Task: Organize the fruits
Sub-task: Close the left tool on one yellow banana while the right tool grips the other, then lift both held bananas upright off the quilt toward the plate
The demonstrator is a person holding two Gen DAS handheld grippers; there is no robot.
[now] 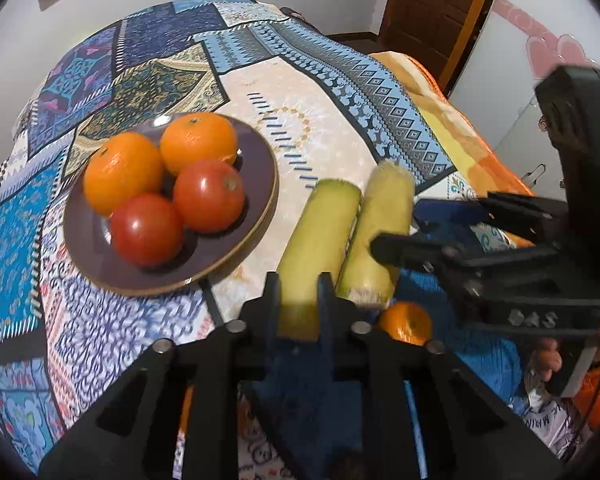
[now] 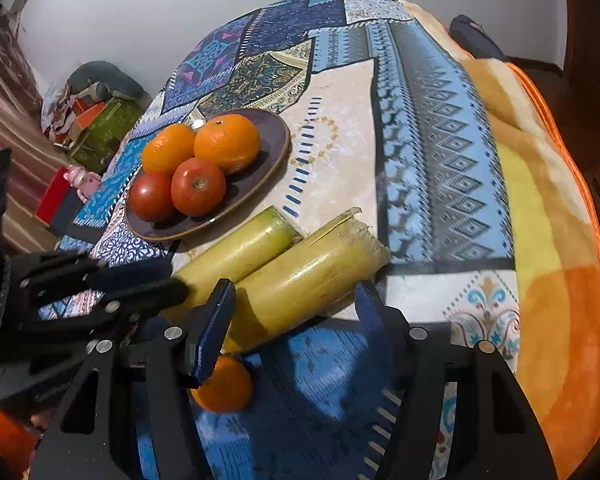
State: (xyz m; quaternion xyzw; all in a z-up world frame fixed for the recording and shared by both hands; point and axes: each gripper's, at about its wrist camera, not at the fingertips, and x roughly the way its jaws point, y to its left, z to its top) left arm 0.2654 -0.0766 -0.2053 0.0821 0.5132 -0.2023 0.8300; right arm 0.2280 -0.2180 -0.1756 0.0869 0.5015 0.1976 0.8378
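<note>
Closest to my lens, my left gripper (image 1: 298,288) is clamped on the near end of the left sugarcane piece (image 1: 320,236), its two pads pressing either side of the stalk. Far left on the patterned cloth (image 1: 332,120) sits the purple plate (image 1: 256,152), carrying two oranges (image 1: 198,142) at the back and two tomatoes (image 1: 209,195) in front, all bunched together. Moving right, the held stalk lies just beside the plate's rim and touches its twin, the right sugarcane piece (image 2: 312,280). My right gripper (image 2: 296,304) stands spread wide around that second stalk, fingers either side, not yet squeezing it. Below the stalks' near ends a loose orange (image 2: 224,384) rests on the blue cloth, tucked under my right gripper's left finger (image 2: 210,332). Further right, an orange blanket (image 2: 560,260) covers the edge.
</note>
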